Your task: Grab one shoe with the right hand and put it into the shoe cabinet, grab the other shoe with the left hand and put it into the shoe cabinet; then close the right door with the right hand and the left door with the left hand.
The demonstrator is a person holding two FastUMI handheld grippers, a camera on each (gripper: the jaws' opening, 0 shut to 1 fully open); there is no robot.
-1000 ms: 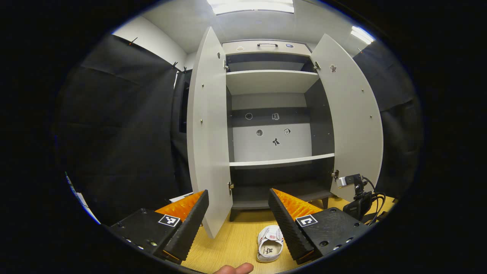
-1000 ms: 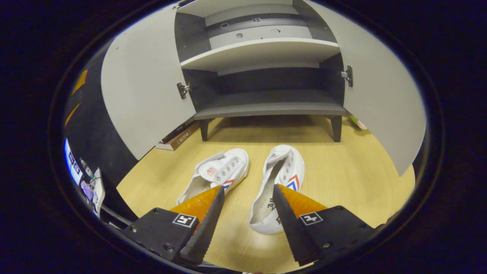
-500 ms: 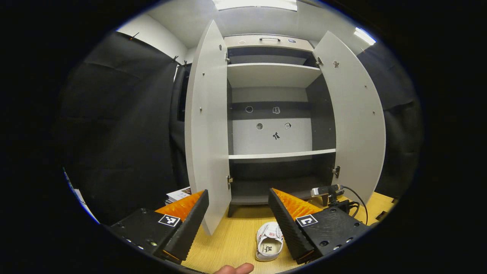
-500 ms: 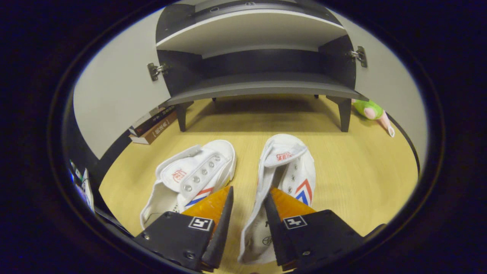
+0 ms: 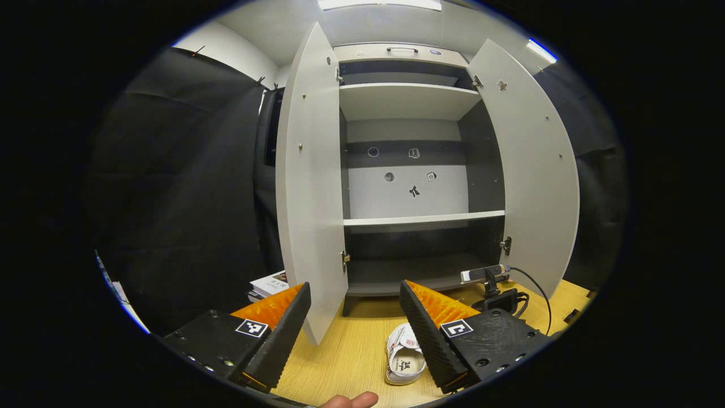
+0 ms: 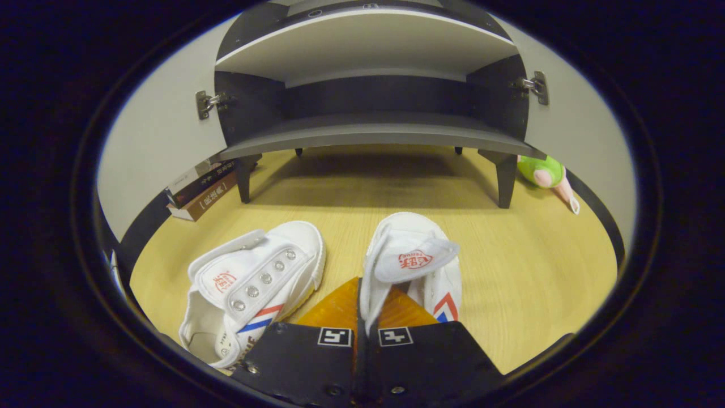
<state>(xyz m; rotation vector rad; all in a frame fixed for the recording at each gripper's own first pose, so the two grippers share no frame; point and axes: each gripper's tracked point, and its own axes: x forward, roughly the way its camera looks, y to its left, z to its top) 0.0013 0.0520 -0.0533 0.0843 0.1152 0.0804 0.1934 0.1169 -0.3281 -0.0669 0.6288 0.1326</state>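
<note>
Two white canvas shoes with red and blue stripes lie on the wooden floor before the open shoe cabinet (image 6: 374, 133). My right gripper (image 6: 362, 294) is shut on the left side wall of the right-hand shoe (image 6: 416, 263). The other shoe (image 6: 255, 283) lies just to its left. In the left gripper view, my left gripper (image 5: 354, 303) hangs open in the air, facing the cabinet (image 5: 422, 218), whose left door (image 5: 308, 181) and right door (image 5: 529, 170) both stand wide open. One white shoe (image 5: 405, 357) shows on the floor below it. The shelves hold no shoes.
A stack of books (image 6: 201, 190) lies on the floor left of the cabinet legs. A green and pink plush toy (image 6: 546, 175) sits at the right, by the right door. A small camera on a stand with a cable (image 5: 498, 289) is at the cabinet's lower right.
My right gripper has moved down and forward onto the right-hand shoe and gone from open to shut on its side wall. My left gripper has tilted slightly and stays open.
</note>
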